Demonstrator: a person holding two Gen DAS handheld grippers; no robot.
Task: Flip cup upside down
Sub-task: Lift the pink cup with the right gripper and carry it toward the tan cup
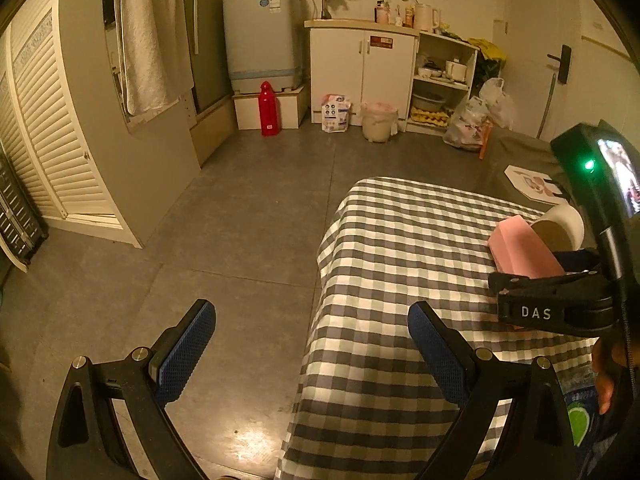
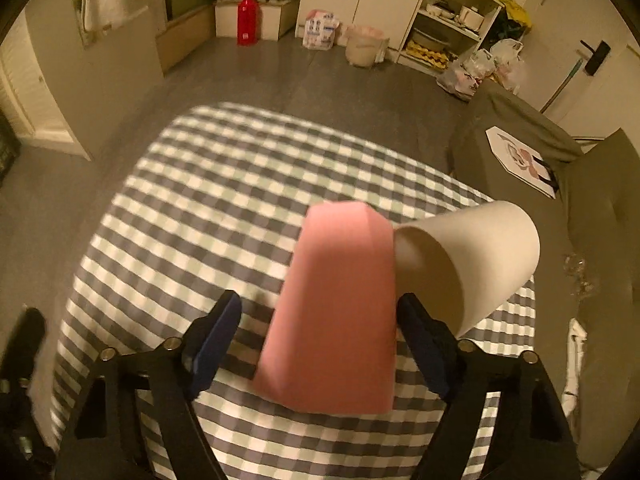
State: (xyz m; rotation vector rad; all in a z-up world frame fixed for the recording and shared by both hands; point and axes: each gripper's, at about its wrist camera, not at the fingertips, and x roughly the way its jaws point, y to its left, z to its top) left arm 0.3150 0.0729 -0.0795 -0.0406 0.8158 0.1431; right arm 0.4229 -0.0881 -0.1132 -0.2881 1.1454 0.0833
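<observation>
A white paper cup (image 2: 480, 256) is tilted on its side in the air above the checkered table (image 2: 208, 208), its open mouth facing me. A pink pad (image 2: 336, 312) presses against its rim on the left. My right gripper (image 2: 324, 328) holds the cup between the pink pad and its right finger (image 2: 424, 348); the left finger stands apart from the pad. In the left wrist view the cup (image 1: 560, 226) and pink pad (image 1: 524, 246) show at far right, above the table. My left gripper (image 1: 312, 344) is open and empty, at the table's left edge.
The checkered cloth (image 1: 400, 280) covers the table. A grey sofa (image 2: 520, 136) with a printed card (image 2: 520, 160) stands behind it. Across the tiled floor stand a red bottle (image 1: 269, 110), a bin (image 1: 376, 120), white cabinets (image 1: 364, 64) and bags (image 1: 472, 120).
</observation>
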